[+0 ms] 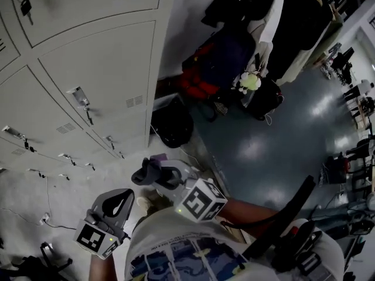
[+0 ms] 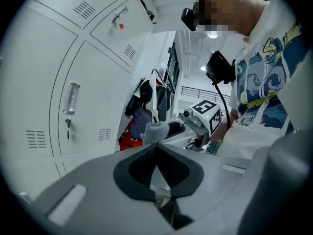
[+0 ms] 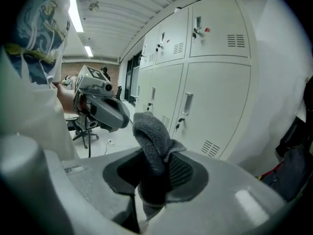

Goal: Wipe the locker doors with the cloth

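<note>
Pale grey locker doors with handles and vent slots fill the upper left of the head view. Below them, close to my body, my right gripper is shut on a folded dark grey cloth. In the right gripper view the cloth sticks up from between the jaws, and the locker doors stand a short way beyond it, apart from the cloth. My left gripper is lower left of the right one, shut with nothing in it; its pads meet. Neither gripper touches a door.
To the right of the lockers hang coats and bags: a dark blue backpack, a red bag, a black bag on the floor and a yellow-green plush toy. Keys hang in several locks. An office chair stands behind.
</note>
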Demonstrator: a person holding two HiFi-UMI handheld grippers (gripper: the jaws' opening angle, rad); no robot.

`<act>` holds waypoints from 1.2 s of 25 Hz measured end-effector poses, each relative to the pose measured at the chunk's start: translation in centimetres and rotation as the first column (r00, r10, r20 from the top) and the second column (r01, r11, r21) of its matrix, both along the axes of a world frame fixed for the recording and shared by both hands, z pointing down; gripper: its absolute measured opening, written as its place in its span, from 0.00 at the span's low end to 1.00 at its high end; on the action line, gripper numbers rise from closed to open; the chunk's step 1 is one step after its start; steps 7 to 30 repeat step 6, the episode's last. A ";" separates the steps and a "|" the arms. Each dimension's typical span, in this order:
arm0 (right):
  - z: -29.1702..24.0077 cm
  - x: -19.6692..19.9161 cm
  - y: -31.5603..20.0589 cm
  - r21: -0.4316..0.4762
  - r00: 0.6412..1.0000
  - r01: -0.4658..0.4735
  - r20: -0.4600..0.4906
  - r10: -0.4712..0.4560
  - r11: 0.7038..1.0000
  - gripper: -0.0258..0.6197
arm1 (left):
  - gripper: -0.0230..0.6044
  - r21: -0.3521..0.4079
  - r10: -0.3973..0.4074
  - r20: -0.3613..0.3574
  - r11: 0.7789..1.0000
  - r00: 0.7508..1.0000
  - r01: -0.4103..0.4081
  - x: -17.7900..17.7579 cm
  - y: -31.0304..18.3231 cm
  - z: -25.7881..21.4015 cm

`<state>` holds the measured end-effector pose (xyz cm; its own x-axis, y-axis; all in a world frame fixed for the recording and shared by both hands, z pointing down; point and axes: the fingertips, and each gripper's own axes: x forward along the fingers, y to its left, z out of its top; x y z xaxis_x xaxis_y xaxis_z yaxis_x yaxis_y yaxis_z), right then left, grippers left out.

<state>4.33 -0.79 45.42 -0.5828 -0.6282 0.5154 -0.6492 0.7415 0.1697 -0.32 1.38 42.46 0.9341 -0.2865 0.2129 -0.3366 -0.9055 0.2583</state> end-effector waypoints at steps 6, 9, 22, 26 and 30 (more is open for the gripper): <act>2.5 -1.7 4.4 -0.060 0.997 -0.075 -0.037 0.073 0.995 0.21 | 0.04 -0.028 0.122 0.006 0.992 0.993 -0.122 -1.1 3.5 4.2; 2.5 -1.7 4.4 -0.060 0.997 -0.075 -0.037 0.073 0.995 0.21 | 0.04 -0.028 0.122 0.006 0.992 0.993 -0.122 -1.1 3.5 4.2; 2.5 -1.7 4.4 -0.060 0.997 -0.075 -0.037 0.073 0.995 0.21 | 0.04 -0.028 0.122 0.006 0.992 0.993 -0.122 -1.1 3.5 4.2; 2.5 -1.7 4.4 -0.060 0.997 -0.075 -0.037 0.073 0.995 0.21 | 0.04 -0.028 0.122 0.006 0.992 0.993 -0.122 -1.1 3.5 4.2; 2.5 -1.7 4.4 -0.060 0.997 -0.075 -0.037 0.073 0.995 0.21 | 0.04 -0.028 0.122 0.006 0.992 0.993 -0.122 -1.1 3.5 4.2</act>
